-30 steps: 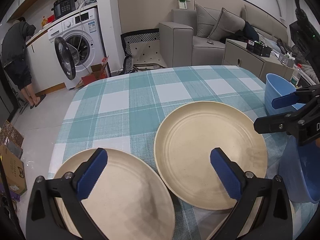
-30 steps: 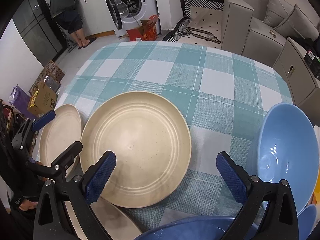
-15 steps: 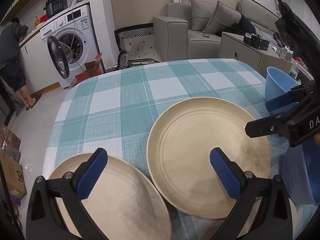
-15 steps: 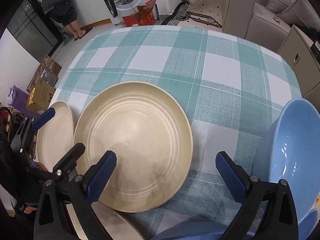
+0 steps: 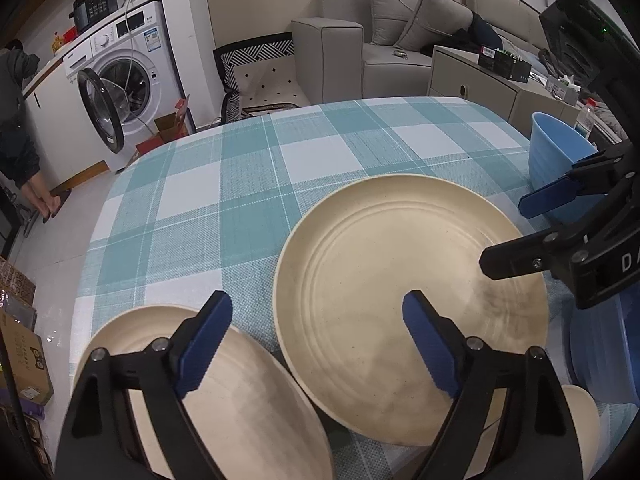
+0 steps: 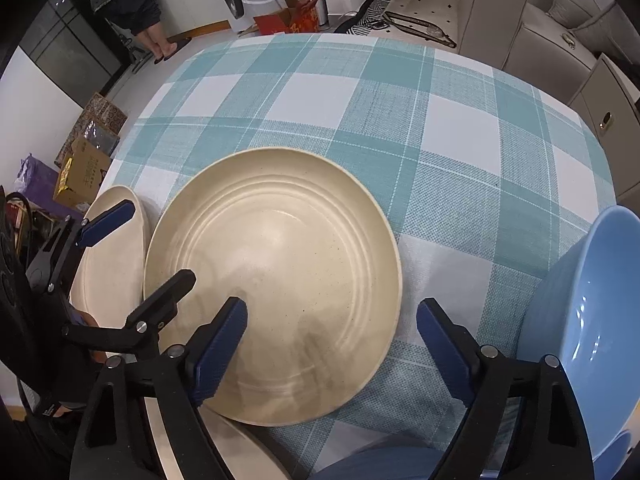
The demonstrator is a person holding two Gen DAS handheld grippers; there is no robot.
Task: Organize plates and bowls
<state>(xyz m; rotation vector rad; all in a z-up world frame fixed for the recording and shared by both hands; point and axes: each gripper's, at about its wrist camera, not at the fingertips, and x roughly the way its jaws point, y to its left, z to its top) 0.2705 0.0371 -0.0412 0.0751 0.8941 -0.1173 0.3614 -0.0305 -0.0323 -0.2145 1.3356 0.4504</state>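
Note:
A large cream plate lies on the checked tablecloth; it also shows in the right wrist view. A second cream plate lies at the table's near left corner, seen too in the right wrist view. A blue bowl stands at the right, also in the right wrist view. My left gripper is open and empty, above the gap between the two plates. My right gripper is open and empty, above the large plate's near right rim.
The teal checked tablecloth covers the table. A third cream plate's rim and another blue bowl sit at the near right. A washing machine, a sofa and a person are beyond the table.
Both grippers have moved forward and lower towards the large plate, which now looks bigger in both views. Both stay open and empty.

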